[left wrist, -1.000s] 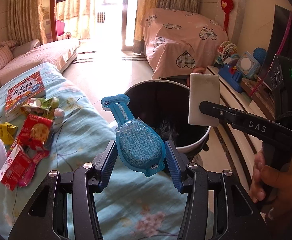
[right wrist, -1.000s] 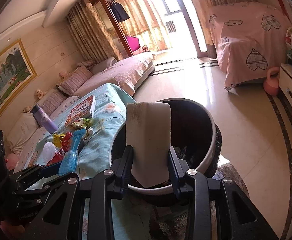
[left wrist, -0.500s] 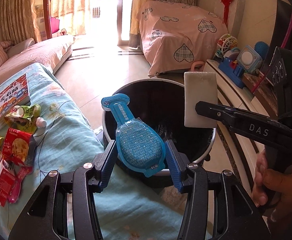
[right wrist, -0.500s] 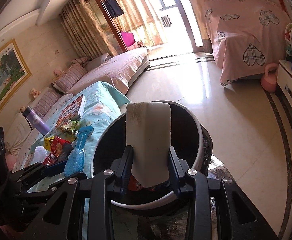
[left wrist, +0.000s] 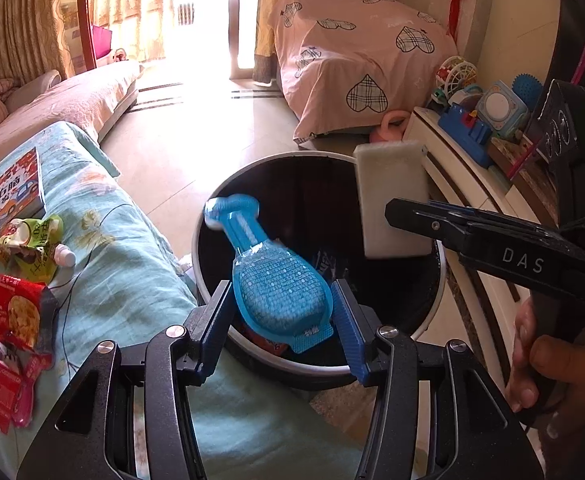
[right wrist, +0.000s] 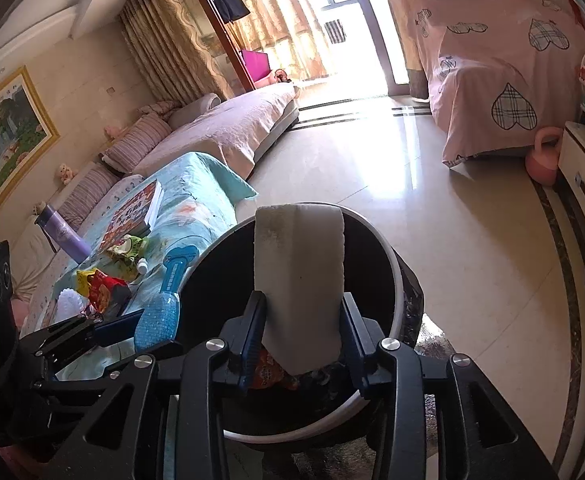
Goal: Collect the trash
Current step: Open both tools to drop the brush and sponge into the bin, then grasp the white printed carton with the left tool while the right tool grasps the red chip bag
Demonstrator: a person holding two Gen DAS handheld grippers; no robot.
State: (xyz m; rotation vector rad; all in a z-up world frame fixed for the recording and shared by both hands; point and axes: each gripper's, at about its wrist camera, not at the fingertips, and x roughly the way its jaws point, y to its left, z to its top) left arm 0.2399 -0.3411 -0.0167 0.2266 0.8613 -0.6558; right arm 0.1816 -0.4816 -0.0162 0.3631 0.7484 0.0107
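My left gripper [left wrist: 282, 328] stands over the near rim of the round black trash bin [left wrist: 208, 276]. Its jaws have opened and the blue paddle-shaped package [left wrist: 276, 292] sits loose between them, its handle blurred. My right gripper [right wrist: 302, 330] is shut on a white sponge block [right wrist: 298, 276] above the bin [right wrist: 396, 292]. The sponge also shows in the left wrist view [left wrist: 392, 196] over the bin's right side. The blue package shows in the right wrist view [right wrist: 164, 308] at the bin's left edge. Red wrappers lie inside the bin [right wrist: 266, 372].
A table with a teal cloth [left wrist: 132, 264] stands left of the bin, with snack wrappers [left wrist: 16, 316], a green pouch [left wrist: 32, 244] and a book [left wrist: 8, 200]. A purple bottle [right wrist: 62, 236] stands further back. A low cabinet with toys [left wrist: 472, 128] is on the right. A pink-covered sofa [left wrist: 356, 64] stands behind.
Both grippers moved forward over the bin. The left jaws opened and the blue package tilted and began to slip from them. The right gripper still holds the sponge.
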